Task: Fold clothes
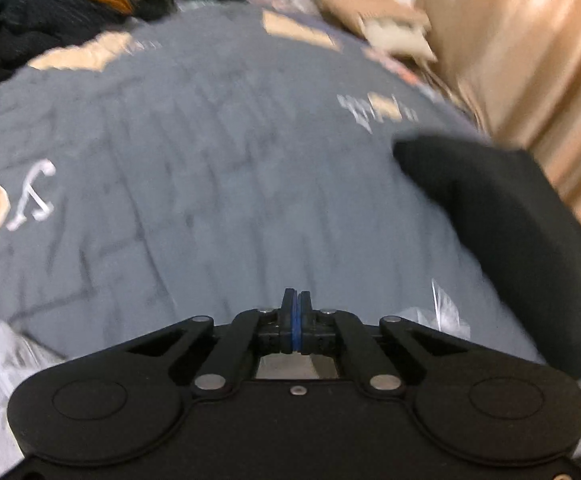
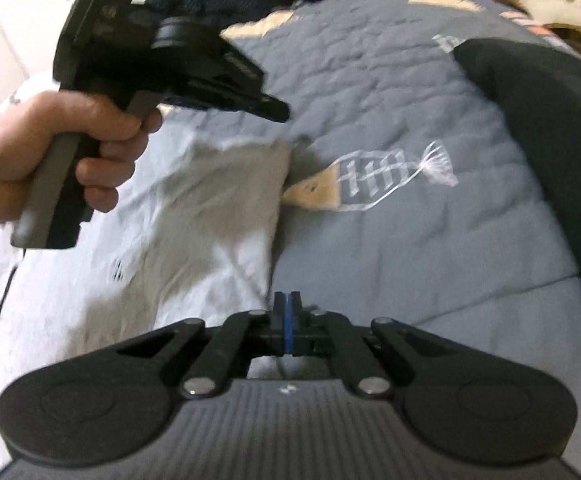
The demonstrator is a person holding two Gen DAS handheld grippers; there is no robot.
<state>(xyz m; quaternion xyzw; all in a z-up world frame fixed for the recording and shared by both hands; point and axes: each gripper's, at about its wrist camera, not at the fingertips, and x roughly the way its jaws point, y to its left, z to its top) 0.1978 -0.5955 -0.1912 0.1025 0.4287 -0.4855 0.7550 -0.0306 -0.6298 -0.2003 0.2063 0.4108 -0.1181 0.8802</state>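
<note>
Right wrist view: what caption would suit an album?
Shut tool above a grey bedspread, beside a white garment; a hand grips the other tool.

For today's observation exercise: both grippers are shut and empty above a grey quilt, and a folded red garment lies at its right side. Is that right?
Not quite. The folded garment is black, not red, as the right wrist view shows. The rest holds: the left gripper and the right gripper are shut and empty above the grey quilt.

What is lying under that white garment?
The white garment lies on a grey quilt with a fish print. The quilt directly beneath it is covered, so nothing there can be seen.
</note>
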